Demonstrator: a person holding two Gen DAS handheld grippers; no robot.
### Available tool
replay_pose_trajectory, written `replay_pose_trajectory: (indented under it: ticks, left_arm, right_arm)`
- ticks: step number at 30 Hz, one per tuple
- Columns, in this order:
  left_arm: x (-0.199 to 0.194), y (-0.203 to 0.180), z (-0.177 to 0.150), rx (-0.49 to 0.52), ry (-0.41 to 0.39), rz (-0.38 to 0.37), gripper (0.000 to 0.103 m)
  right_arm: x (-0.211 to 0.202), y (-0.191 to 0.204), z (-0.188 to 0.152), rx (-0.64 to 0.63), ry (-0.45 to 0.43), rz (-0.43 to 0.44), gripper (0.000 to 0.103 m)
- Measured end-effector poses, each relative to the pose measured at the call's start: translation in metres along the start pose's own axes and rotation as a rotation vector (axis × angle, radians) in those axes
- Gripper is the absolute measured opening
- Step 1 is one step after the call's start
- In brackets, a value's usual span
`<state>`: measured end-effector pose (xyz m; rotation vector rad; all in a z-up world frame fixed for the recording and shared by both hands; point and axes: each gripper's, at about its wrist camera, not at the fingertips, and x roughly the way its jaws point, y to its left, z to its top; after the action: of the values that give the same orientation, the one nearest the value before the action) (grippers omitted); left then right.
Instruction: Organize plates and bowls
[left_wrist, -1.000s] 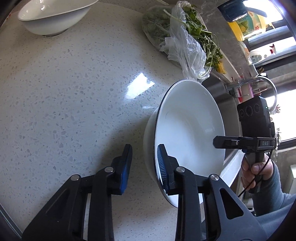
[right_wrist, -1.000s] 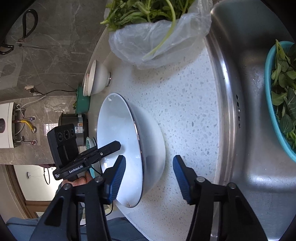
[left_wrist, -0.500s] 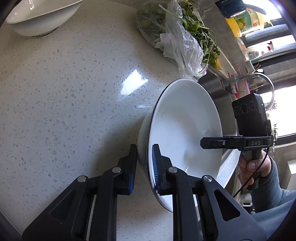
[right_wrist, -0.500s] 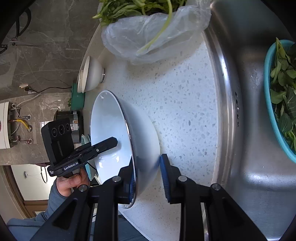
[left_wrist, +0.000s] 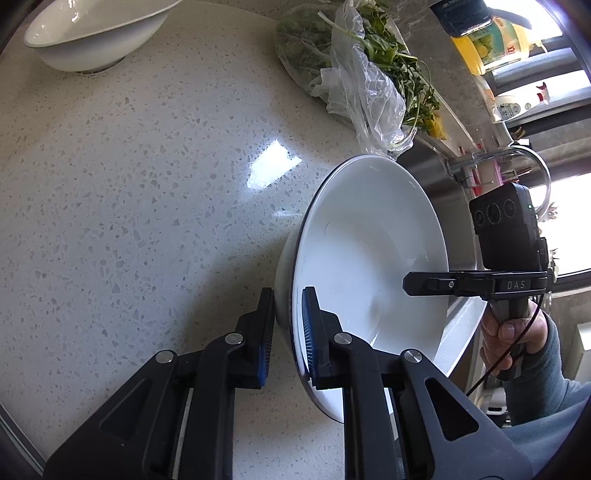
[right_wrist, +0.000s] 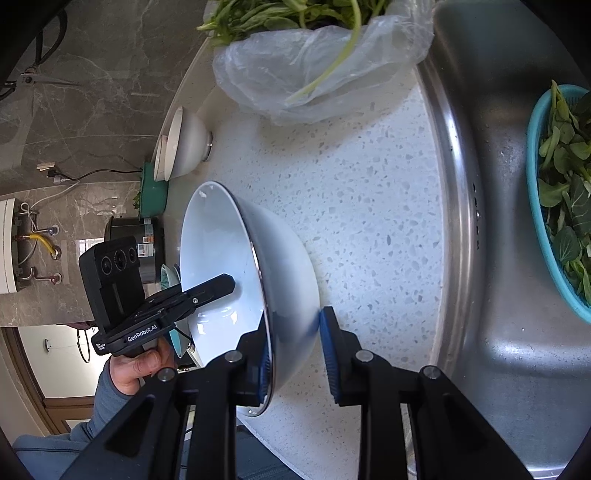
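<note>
The rim of the large white bowl (left_wrist: 369, 258) is pinched by the left gripper (left_wrist: 287, 332), one blue-padded finger lying inside the wall and the other against the outside, and its jaws have just been closing onto that rim. On the opposite side the same bowl is clamped by the right gripper (right_wrist: 293, 343), whose jaws have likewise just been closing, with one finger inside the rim and the other pressed on the curved outer wall. The bowl is thus held from both sides at once, near the front edge of the speckled worktop (left_wrist: 129, 184) and just beside the steel sink (right_wrist: 498, 258); whether its foot is resting on the worktop cannot be told. As glazed ceramic it is judged to be stiff, fairly heavy, smooth and breakable, so a thin rim grip is likely to slip or pivot unless the two holds are kept level and opposite. A deeper bite on the wall, close to the rim, would be the safer hold. Further out, a second white bowl (left_wrist: 96, 40) stands toward the far left corner of the worktop, a likely place for stacking. A plastic bag of greens (left_wrist: 354, 74) lies at the back edge near the sink, and a teal basket of leaves (right_wrist: 554, 206) sits inside the sink.
</note>
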<state>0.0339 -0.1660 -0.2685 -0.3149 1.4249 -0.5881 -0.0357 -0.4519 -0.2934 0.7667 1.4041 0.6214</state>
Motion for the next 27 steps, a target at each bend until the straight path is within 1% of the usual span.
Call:
replay_pose_trajectory:
  ticks: [5, 11, 17, 21, 27]
  left_arm:
    - [-0.019, -0.004, -0.007, 0.007, -0.018, 0.013, 0.013]
    - [-0.052, -0.006, -0.024, -0.001, -0.050, 0.020, 0.013]
    - [-0.086, 0.001, -0.048, -0.027, -0.073, 0.029, 0.013]
    - [-0.105, 0.012, -0.072, -0.051, -0.084, 0.033, 0.013]
    - [-0.123, 0.031, -0.102, -0.085, -0.098, 0.043, 0.013]
  right_arm:
    - [-0.001, 0.014, 0.000, -0.024, 0.005, 0.004, 0.027]
    - [-0.001, 0.034, -0.007, -0.052, 0.020, 0.016, 0.026]
    - [0.012, 0.061, -0.022, -0.084, 0.048, 0.022, 0.027]
    - [0.022, 0.074, -0.029, -0.101, 0.073, 0.023, 0.027]
    - [0.041, 0.090, -0.037, -0.122, 0.120, 0.023, 0.027]
